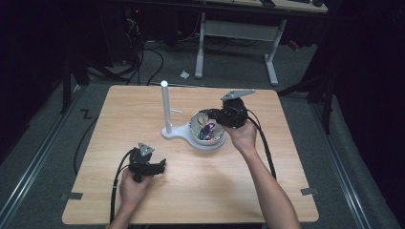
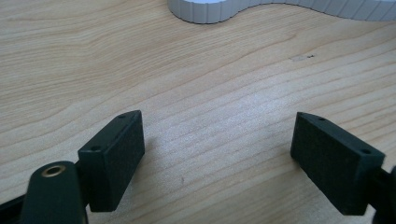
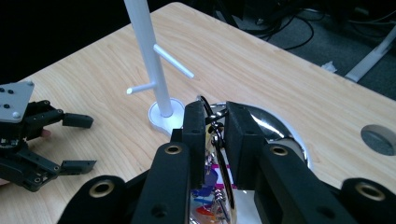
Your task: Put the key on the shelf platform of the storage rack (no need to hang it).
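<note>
Bracelets, or similar small wire-and-bead pieces (image 3: pixel 212 184), lie in a shiny bowl (image 1: pixel 195 125) sunk in the white stand's base, right of the worktop's (image 1: pixel 200 191) centre.

Near side: left tool (image 1: pixel 160 166) rests low over bare wood, jaws wide, nothing between them. In its own view the stand's ribbed base edge (image 2: pixel 210 11) lies well ahead.

Middle: right tool (image 3: pixel 215 135) reaches down into the bowl, jaws drawn close on a thin dark wire loop (image 3: pixel 217 119) that rises between the pads. Contact looks made; how firm it is cannot be told.

Far side: upright white post (image 3: pixel 149 56) with two short pegs (image 3: pixel 175 60), just beside the bowl.

Handling, as judged: the pieces look light, limp and easily tangled, with thin wire prone to slip from flat pads. Beads may snag on neighbours when lifted. Best hold is across the loop's wire, clear of the charms, so it hangs open for a peg. The polished bowl offers little friction; a slow, straight lift seems advisable.
</note>
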Demonstrator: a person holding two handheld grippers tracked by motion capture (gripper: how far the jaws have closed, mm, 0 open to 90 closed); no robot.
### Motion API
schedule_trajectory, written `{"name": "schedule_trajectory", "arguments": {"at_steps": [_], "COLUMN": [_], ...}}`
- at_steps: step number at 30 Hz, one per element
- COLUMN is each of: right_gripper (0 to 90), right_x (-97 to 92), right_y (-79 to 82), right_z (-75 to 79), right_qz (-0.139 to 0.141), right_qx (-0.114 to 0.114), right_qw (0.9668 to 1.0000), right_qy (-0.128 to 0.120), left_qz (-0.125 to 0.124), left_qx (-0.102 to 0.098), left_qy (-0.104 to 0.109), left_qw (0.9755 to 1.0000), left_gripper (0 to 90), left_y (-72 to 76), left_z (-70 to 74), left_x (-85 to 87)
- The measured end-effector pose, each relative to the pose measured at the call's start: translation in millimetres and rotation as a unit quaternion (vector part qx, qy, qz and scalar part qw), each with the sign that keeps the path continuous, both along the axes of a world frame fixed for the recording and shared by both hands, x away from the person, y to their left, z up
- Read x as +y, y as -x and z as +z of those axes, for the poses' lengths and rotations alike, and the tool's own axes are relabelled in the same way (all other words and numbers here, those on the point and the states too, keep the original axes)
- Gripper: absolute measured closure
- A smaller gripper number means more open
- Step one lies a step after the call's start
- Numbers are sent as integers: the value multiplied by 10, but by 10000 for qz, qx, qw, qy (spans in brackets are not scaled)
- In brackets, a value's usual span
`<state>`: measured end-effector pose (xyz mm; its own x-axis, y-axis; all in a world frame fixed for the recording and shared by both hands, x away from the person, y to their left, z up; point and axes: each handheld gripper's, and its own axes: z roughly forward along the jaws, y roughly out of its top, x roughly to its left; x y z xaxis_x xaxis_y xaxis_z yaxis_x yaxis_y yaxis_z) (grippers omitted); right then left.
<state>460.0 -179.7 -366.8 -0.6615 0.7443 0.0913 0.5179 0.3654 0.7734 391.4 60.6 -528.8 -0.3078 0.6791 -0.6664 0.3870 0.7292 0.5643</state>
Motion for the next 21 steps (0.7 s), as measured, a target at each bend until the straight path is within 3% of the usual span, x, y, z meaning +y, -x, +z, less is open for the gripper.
{"name": "schedule_trajectory", "arguments": {"at_steps": [11,16,21], "right_gripper": [793,793,793], "right_x": [37,21,54], "right_y": [-5,-18,-10], "right_z": [-170,-253,-322], "right_qz": [55,21,22], "right_qx": [179,277,334], "right_qw": [9998,9996,9994], "right_qy": [64,-29,110], "left_qz": [19,23,26], "left_qx": [2,4,1], "left_qy": [1,4,2], "left_qw": [10000,10000,10000], "left_gripper": [178,178,178], "left_y": [-4,-4,-6], "left_z": [0,1,0], "left_x": [-3,-4,-5]}}
